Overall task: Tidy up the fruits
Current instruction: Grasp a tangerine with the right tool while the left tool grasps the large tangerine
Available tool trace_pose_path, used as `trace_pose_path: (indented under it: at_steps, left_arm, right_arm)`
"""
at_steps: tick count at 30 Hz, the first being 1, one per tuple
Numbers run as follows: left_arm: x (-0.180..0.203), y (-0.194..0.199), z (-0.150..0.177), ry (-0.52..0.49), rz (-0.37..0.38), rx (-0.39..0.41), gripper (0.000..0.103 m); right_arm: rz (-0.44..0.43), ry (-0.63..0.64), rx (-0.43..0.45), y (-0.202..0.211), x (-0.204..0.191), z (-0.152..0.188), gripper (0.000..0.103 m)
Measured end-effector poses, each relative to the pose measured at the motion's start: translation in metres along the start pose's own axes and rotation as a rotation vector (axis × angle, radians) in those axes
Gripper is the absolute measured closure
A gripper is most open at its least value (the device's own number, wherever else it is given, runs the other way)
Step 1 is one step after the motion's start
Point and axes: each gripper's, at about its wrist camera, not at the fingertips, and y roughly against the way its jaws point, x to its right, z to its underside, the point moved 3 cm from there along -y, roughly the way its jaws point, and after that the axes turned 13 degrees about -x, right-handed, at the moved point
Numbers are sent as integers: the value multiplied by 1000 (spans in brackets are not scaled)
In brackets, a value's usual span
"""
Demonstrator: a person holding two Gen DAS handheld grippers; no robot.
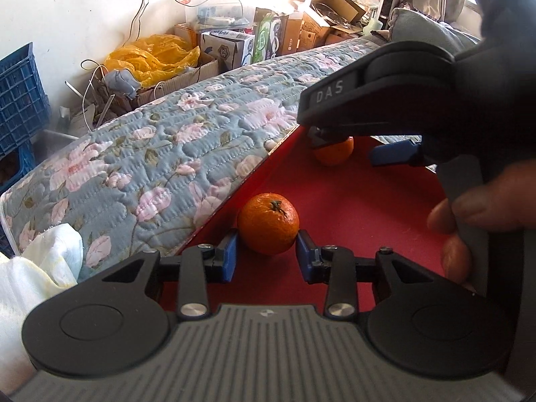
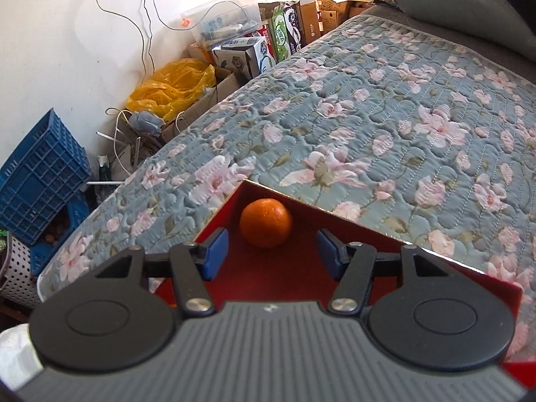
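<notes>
A red box (image 1: 351, 207) lies on a bed. Inside it, an orange (image 1: 268, 222) with a green stem sits by the left wall, and my left gripper (image 1: 267, 254) is shut on it, both blue pads against its sides. A second orange (image 1: 335, 152) rests in the far corner, with my right gripper (image 1: 355, 147) reaching over it, held by a person's hand (image 1: 485, 197). In the right wrist view that orange (image 2: 265, 222) lies in the corner of the red box (image 2: 268, 278) between the fingers of my right gripper (image 2: 272, 254), which is open with gaps on both sides.
A floral quilt (image 2: 368, 117) covers the bed around the box. Beyond the bed's edge stand blue crates (image 2: 40, 177), a yellow plastic bag (image 2: 174, 87) and cardboard boxes (image 1: 234, 47) with cables. A white cloth (image 1: 37, 268) lies at the lower left.
</notes>
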Motion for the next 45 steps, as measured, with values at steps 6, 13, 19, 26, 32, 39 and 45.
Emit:
trace_pose_path:
  at_steps: [6, 13, 19, 26, 32, 39, 45]
  left_arm:
    - [1, -2, -2, -5, 7, -3, 61]
    - [1, -2, -2, -13, 7, 3, 61]
    - [-2, 1, 1, -13, 28, -1, 61]
    - [-9, 6, 6, -25, 40, -8, 61]
    - [-13, 13, 13, -41, 53, -16, 61]
    - [-13, 29, 20, -80, 49, 18, 61]
    - [-14, 40, 27, -104, 40, 43, 61]
  right_arm:
    - [1, 32, -28, -19, -7, -10, 56]
    - [11, 33, -10, -9, -4, -2, 62]
    - [22, -32, 21, 12, 6, 16, 62]
    - [54, -110, 50, 36, 17, 46, 62]
    - [74, -140, 104, 70, 17, 74, 62]
    - [70, -165, 158, 110, 16, 107, 62]
    - [67, -186, 198, 139, 20, 133, 62]
